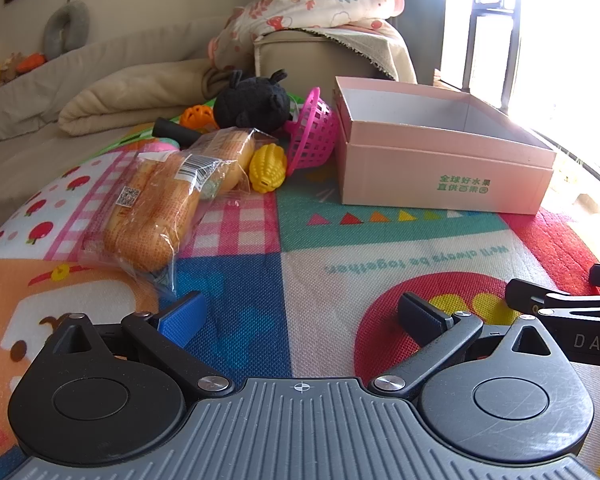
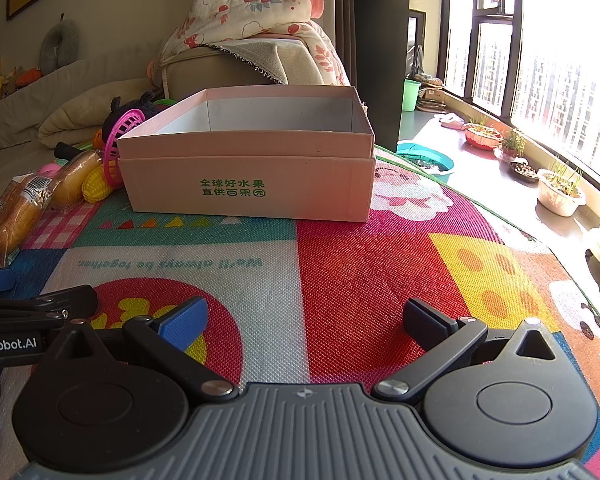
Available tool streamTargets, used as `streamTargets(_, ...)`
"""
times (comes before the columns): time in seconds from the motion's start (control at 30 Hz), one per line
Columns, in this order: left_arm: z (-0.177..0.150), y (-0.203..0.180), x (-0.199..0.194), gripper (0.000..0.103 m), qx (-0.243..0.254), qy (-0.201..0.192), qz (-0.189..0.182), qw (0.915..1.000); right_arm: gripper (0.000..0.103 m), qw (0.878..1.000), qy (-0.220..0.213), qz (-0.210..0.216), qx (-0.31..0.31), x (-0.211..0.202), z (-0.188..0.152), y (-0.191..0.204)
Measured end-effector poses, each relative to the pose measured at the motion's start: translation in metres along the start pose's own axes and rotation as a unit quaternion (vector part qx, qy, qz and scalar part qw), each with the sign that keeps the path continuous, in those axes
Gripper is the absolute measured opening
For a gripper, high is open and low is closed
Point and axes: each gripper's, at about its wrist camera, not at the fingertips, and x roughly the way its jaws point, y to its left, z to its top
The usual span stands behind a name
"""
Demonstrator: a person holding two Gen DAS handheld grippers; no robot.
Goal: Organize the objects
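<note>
A pink cardboard box (image 1: 444, 168) stands open on the colourful play mat; in the right wrist view (image 2: 248, 184) its inside looks empty. Left of it lie a bagged bread pack (image 1: 168, 204), a yellow toy corn (image 1: 267, 168), a tipped pink basket (image 1: 312, 132), a black plush toy (image 1: 252, 104) and an orange ball (image 1: 197, 117). My left gripper (image 1: 300, 316) is open and empty, low over the mat, near the bread pack's end. My right gripper (image 2: 304, 320) is open and empty, in front of the box.
A beige sofa with a folded blanket (image 1: 132, 96) and a floral quilt (image 1: 320, 4) stands behind the mat. Plant pots (image 2: 560, 192) and a teal basin (image 2: 428, 160) sit by the window at the right. The right gripper's arm (image 1: 572, 312) shows beside my left gripper.
</note>
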Motion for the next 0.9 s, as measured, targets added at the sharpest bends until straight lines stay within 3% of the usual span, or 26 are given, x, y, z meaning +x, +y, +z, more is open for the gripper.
streamTargets(0.9,-0.0008,-0.0035,0.0008,0.103,0.004,0.000,0.002,1.0000,0.103,1.000,-0.001,-0.004,0.001,-0.0021,0.0001,0.0006)
